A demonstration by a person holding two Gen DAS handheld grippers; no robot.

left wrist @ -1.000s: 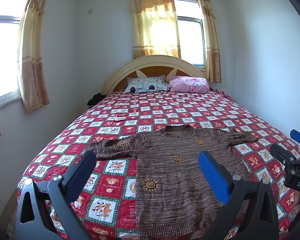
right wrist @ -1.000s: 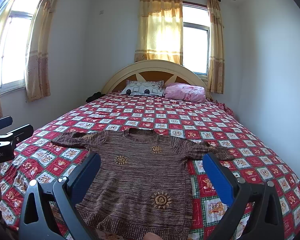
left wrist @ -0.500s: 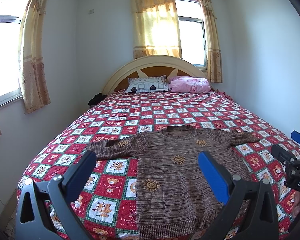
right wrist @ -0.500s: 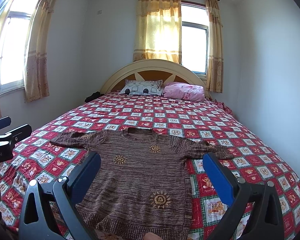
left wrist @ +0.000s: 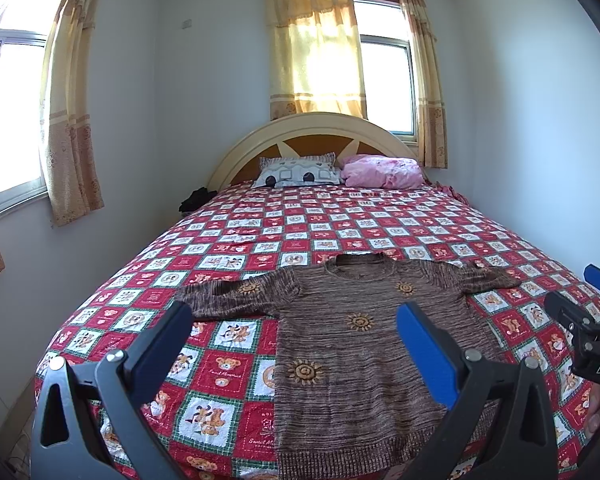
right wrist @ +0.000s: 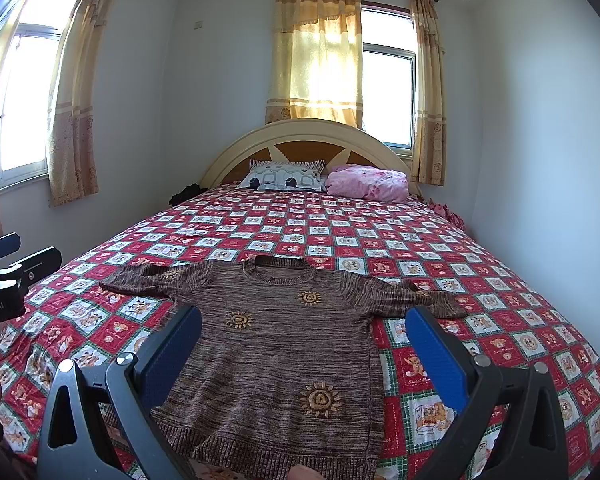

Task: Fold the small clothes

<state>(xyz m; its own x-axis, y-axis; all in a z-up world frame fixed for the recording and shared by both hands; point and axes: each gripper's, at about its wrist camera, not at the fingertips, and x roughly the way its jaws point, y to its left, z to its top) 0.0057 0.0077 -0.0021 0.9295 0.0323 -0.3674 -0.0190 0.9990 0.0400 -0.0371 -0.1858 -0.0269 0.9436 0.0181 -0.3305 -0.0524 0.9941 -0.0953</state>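
Observation:
A small brown knitted sweater (left wrist: 360, 344) (right wrist: 276, 344) with orange sun motifs lies flat, face up, on the red patchwork bedspread (left wrist: 260, 232) (right wrist: 380, 236). Both sleeves are spread out to the sides, and its hem is at the bed's near edge. My left gripper (left wrist: 296, 344) hovers open above the sweater's lower left part, with nothing between its blue pads. My right gripper (right wrist: 304, 348) also stands open, held above the sweater's lower body. Each gripper shows at the edge of the other's view, the left gripper (right wrist: 16, 256) on the left and the right gripper (left wrist: 576, 308) on the right.
A patterned pillow (left wrist: 296, 172) and a pink bundle (left wrist: 380, 172) lie by the curved headboard (left wrist: 312, 128). A dark item (left wrist: 194, 200) sits at the bed's far left corner. White walls close in on both sides, with curtained windows (left wrist: 320, 48) behind and left.
Both grippers have drifted slightly; the sweater sits a little lower in the left view and higher in the right. The sweater itself lies unchanged.

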